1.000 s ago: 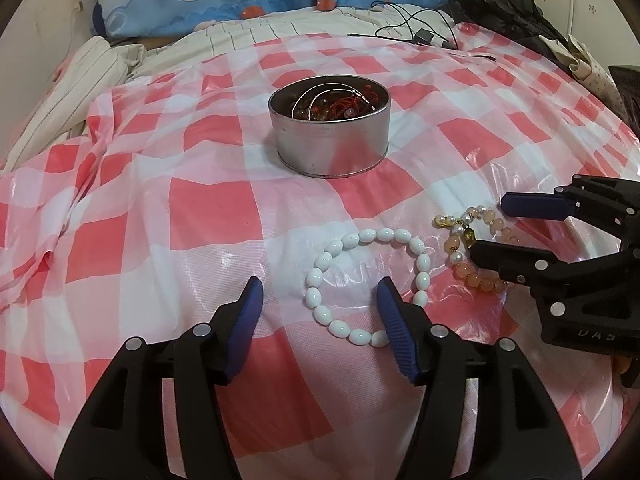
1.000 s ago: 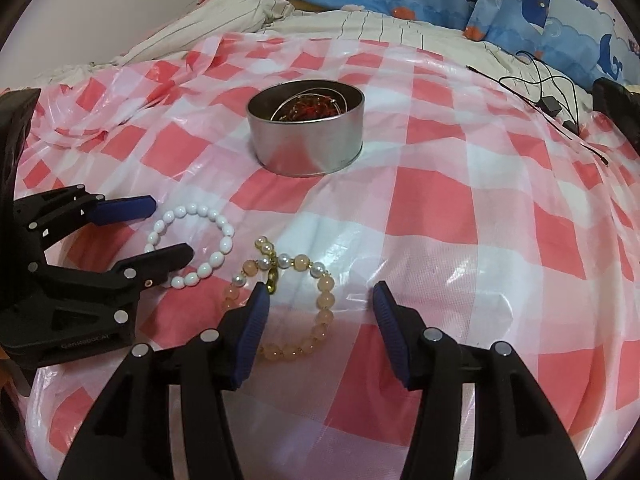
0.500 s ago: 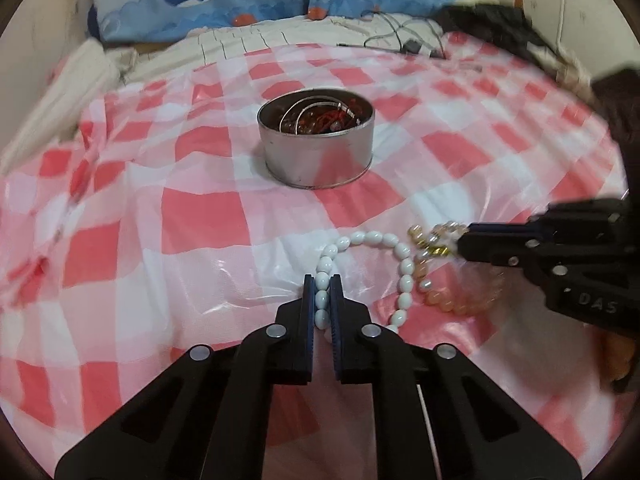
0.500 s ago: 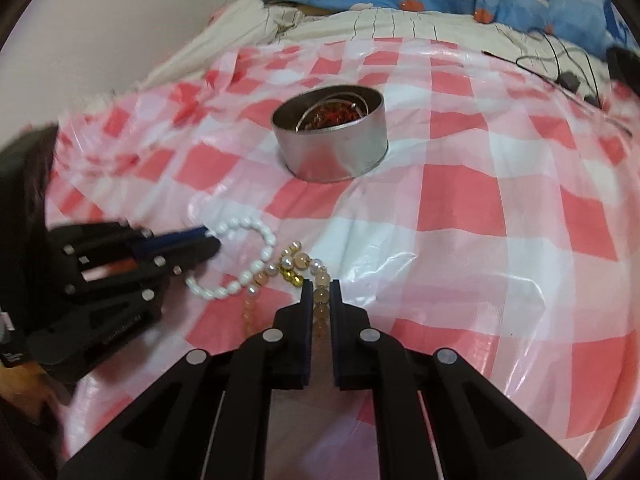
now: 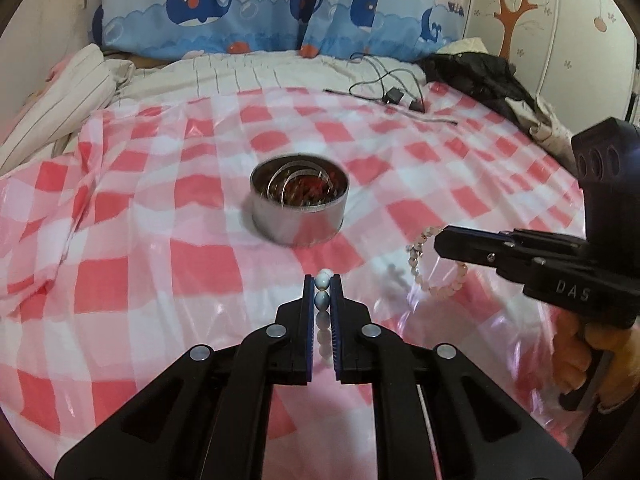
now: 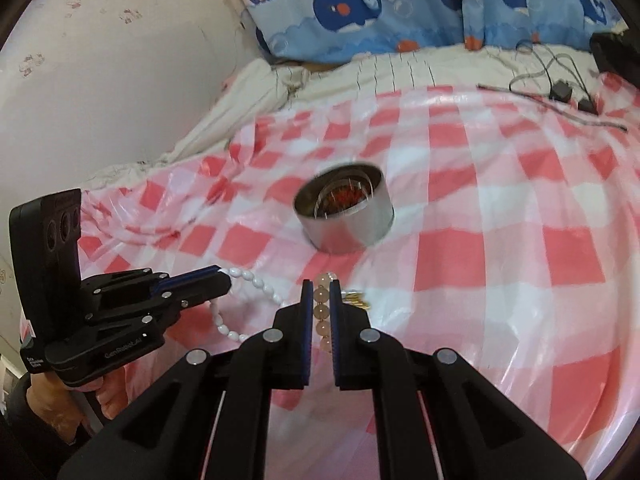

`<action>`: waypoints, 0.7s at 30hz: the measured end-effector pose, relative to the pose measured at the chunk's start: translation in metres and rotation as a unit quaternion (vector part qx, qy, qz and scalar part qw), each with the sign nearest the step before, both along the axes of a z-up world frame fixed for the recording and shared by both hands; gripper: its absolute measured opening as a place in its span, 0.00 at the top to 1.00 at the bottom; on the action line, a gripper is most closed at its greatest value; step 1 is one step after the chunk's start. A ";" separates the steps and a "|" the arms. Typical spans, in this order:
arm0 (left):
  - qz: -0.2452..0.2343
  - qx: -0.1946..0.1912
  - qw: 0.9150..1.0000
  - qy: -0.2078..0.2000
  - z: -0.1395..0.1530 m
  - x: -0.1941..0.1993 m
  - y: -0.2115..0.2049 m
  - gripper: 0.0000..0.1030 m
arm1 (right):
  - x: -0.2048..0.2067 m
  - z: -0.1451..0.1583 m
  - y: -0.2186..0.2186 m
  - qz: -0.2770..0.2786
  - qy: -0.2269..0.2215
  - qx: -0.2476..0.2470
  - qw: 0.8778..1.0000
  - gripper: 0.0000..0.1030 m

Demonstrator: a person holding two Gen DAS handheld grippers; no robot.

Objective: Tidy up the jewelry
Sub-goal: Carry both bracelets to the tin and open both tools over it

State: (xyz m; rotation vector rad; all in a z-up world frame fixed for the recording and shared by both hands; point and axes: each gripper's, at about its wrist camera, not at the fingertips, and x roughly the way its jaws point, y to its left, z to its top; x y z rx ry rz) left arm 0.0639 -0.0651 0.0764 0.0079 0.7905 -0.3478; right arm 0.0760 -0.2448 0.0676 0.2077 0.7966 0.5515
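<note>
White bead bracelet (image 5: 322, 300) clamped between the jaws of the left gripper (image 5: 322, 280), hanging above the red-and-white checked sheet (image 5: 160, 280) on the bed. Peach bead bracelet (image 6: 322, 312) pinched the same way by the right gripper (image 6: 321, 286), also lifted off the sheet. Round metal tin (image 5: 298, 210) further back, between both, already holding red beads and wire bangles.
</note>
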 end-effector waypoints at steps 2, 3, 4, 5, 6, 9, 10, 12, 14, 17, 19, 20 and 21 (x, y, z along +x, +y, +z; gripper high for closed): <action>-0.001 0.000 1.000 -0.007 0.009 0.007 -0.002 0.94 | 0.006 0.009 0.001 0.000 -0.010 0.006 1.000 0.92; -0.001 -0.003 1.000 -0.011 0.014 0.011 -0.001 0.94 | 0.011 0.013 0.001 -0.001 -0.015 0.009 1.000 0.92; -0.001 -0.005 1.000 -0.016 0.021 0.016 -0.002 0.94 | 0.018 0.017 0.000 -0.001 -0.018 0.015 1.000 0.92; -0.002 -0.005 1.000 -0.023 0.027 0.022 -0.002 0.94 | 0.025 0.022 0.000 -0.002 -0.021 0.019 1.000 0.92; -0.004 -0.007 1.000 -0.028 0.033 0.028 -0.003 0.94 | 0.031 0.025 0.001 -0.002 -0.024 0.022 0.999 0.92; -0.009 -0.011 0.999 -0.037 0.044 0.047 -0.008 0.94 | 0.046 0.031 0.003 0.000 -0.030 0.024 0.999 0.92; -0.012 -0.014 0.999 -0.039 0.046 0.053 -0.011 0.94 | 0.052 0.033 0.004 0.001 -0.032 0.025 0.999 0.92; -0.015 -0.018 0.999 -0.042 0.048 0.064 -0.015 0.94 | 0.060 0.036 0.006 0.001 -0.034 0.027 0.999 0.92; -0.015 -0.031 0.998 -0.046 0.047 0.080 -0.019 0.94 | 0.071 0.038 0.007 0.001 -0.036 0.030 0.999 0.92; 0.005 -0.037 0.999 -0.030 0.029 0.109 -0.018 0.91 | 0.086 0.039 0.009 0.000 -0.036 0.032 0.999 0.92; 0.030 -0.021 0.999 0.008 0.006 0.131 -0.013 0.81 | 0.096 0.038 0.012 0.003 -0.033 0.035 0.999 0.92; 0.037 -0.017 0.999 0.016 -0.001 0.136 -0.009 0.77 | 0.100 0.037 0.014 0.005 -0.029 0.038 0.999 0.92; 0.046 -0.013 0.999 0.022 -0.006 0.138 -0.003 0.75 | 0.104 0.036 0.016 0.008 -0.026 0.042 0.999 0.92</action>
